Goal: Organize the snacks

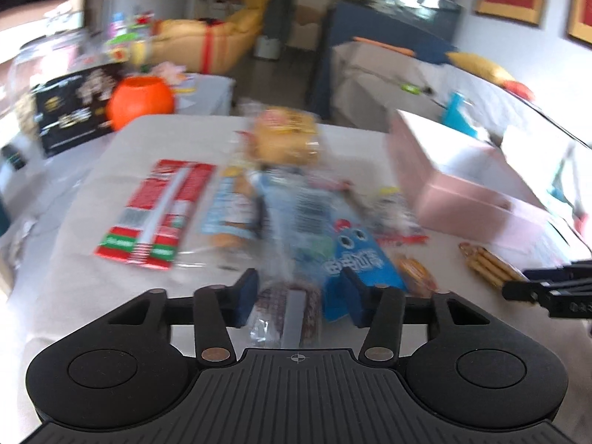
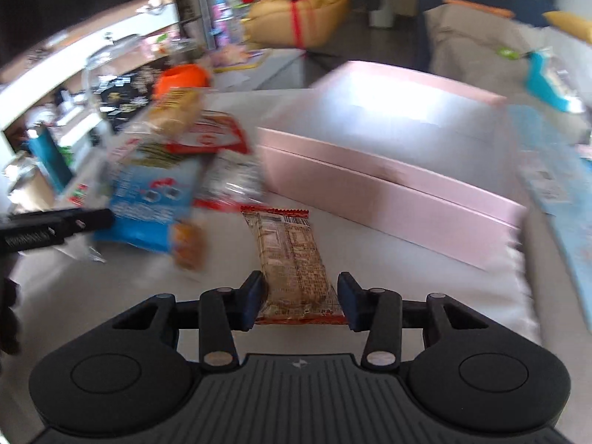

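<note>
Between the parted jaws of the right gripper (image 2: 301, 298) lies a brown, red-edged snack bar wrapper (image 2: 294, 259), flat on the white cloth-covered table (image 2: 351, 259); contact cannot be told. The left gripper (image 1: 299, 294) stands open around a dark foil-striped snack packet (image 1: 286, 314) at the table's near edge. Beyond sit a blue cartoon-faced snack bag (image 1: 351, 251), a red-and-green flat packet (image 1: 157, 214) and a closed pink rectangular box (image 2: 384, 155). Blur makes the print unreadable.

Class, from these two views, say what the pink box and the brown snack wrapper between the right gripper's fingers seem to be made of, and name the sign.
Pink box: probably smooth coated card, since it has flat faces, sharp edges and a soft sheen on its lid.
Brown snack wrapper: likely thin printed plastic film, given its crimped, serrated ends and slight gloss.
</note>
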A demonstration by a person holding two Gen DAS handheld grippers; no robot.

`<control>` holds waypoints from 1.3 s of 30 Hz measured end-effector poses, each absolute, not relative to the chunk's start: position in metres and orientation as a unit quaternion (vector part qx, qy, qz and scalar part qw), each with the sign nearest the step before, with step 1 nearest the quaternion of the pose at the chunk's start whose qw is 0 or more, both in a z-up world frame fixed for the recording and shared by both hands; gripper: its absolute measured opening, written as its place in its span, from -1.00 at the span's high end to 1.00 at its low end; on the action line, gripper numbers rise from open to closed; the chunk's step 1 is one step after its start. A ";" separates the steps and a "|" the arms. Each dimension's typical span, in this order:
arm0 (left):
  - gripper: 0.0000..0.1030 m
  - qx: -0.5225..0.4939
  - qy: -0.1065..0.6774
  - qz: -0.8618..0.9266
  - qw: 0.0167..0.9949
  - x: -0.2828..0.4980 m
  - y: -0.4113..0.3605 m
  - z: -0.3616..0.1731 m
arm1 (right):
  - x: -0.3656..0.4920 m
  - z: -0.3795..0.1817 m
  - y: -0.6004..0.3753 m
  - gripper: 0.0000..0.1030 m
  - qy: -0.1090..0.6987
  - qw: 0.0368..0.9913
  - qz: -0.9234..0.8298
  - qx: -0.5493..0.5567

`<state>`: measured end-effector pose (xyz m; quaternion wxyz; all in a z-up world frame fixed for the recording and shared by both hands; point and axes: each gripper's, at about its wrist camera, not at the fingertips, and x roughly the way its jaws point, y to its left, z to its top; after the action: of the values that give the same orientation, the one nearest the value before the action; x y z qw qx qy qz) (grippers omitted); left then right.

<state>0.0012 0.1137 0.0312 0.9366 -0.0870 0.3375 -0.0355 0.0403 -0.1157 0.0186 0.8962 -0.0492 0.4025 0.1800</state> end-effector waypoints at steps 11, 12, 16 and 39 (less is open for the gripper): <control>0.09 -0.025 0.366 -0.097 0.925 -0.019 0.089 0.026 | 0.023 0.001 -0.132 -0.26 0.392 0.907 0.143 -0.057; 0.09 -0.028 0.366 -0.100 0.925 -0.021 0.091 0.028 | 0.024 0.000 -0.130 -0.32 0.390 0.908 0.141 -0.055; 0.09 -0.043 0.369 -0.125 0.920 -0.032 0.095 0.040 | 0.025 -0.005 -0.126 -0.47 0.378 0.915 0.134 -0.049; 0.16 -0.052 0.400 -0.110 0.908 -0.038 0.088 0.027 | 0.047 0.026 -0.060 -0.50 0.343 0.903 0.254 -0.044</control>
<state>-0.0382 0.0884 0.0269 0.9082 -0.0525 0.4004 -0.1099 0.0467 -0.0602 0.0258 0.9033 -0.0444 0.3428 0.2541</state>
